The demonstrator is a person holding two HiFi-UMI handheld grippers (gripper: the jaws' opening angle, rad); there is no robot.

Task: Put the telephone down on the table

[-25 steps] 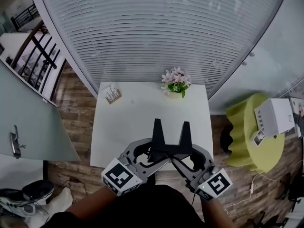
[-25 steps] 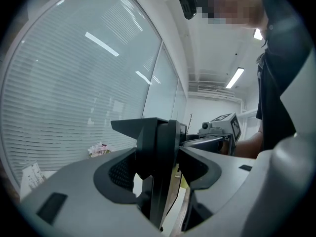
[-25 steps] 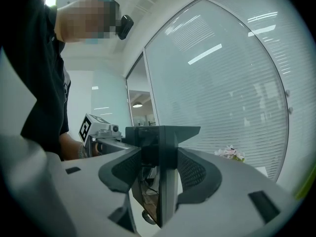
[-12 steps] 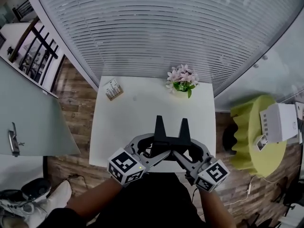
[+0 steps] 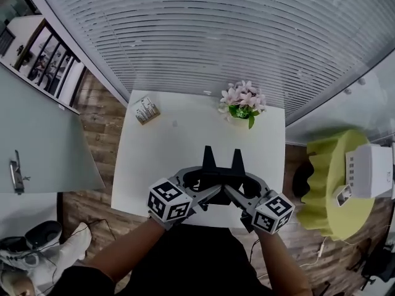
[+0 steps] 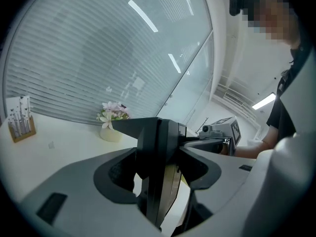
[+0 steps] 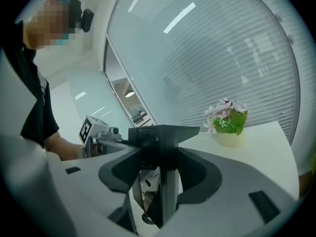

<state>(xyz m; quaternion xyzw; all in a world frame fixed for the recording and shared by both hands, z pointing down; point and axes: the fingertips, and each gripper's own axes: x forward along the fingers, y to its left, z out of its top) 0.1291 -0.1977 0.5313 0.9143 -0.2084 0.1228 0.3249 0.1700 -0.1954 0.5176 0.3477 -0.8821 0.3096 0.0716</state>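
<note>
While clamping the telephone [image 5: 222, 179], both grippers [image 5: 208, 165] [image 5: 236, 165] angle inward.

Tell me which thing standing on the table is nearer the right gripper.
The flower pot, at the far right corner of the table, ahead of the right gripper. The card holder stands at the far left corner.

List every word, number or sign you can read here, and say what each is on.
No text reads clearly.
Cards in the holder: dark print, too small to read.
White box: marks too small to read.
Cubes on the left gripper and right gripper: black-and-white square patterns, no letters.
Telephone: no print shows.
</note>
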